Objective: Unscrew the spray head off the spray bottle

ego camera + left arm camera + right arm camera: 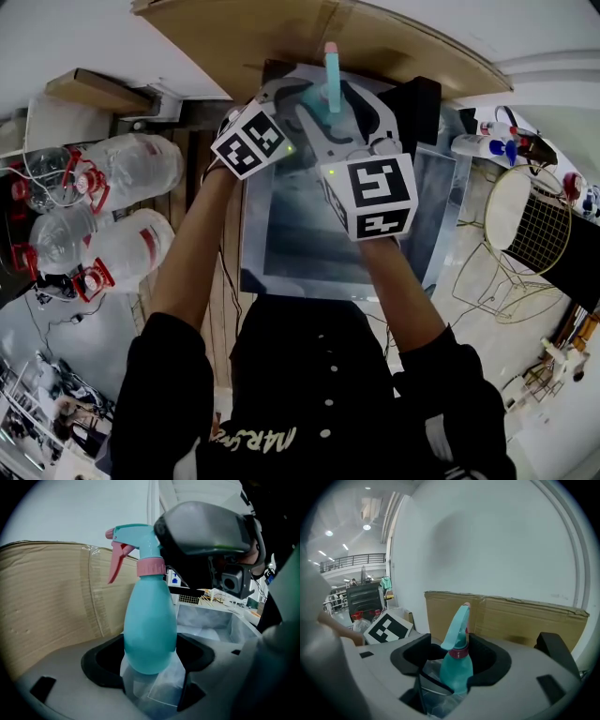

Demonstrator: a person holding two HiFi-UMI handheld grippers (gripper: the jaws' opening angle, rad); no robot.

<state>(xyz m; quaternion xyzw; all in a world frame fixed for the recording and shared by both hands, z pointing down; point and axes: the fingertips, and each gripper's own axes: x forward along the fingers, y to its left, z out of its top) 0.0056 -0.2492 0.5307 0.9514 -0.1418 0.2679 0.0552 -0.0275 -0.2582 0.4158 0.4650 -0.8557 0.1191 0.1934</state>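
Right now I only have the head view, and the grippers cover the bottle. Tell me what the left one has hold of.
Observer: The left gripper is shut on the lower body of the teal spray bottle, which stands upright.
Operator: Now report the right one.
Observer: The right gripper has its jaws on either side of the bottle, about level with the pink collar. A gap shows on one side, so it has no grip.
Operator: Confirm the head is on.
Observer: Yes. The spray head sits on the collar, and its pink trigger points toward the cardboard.
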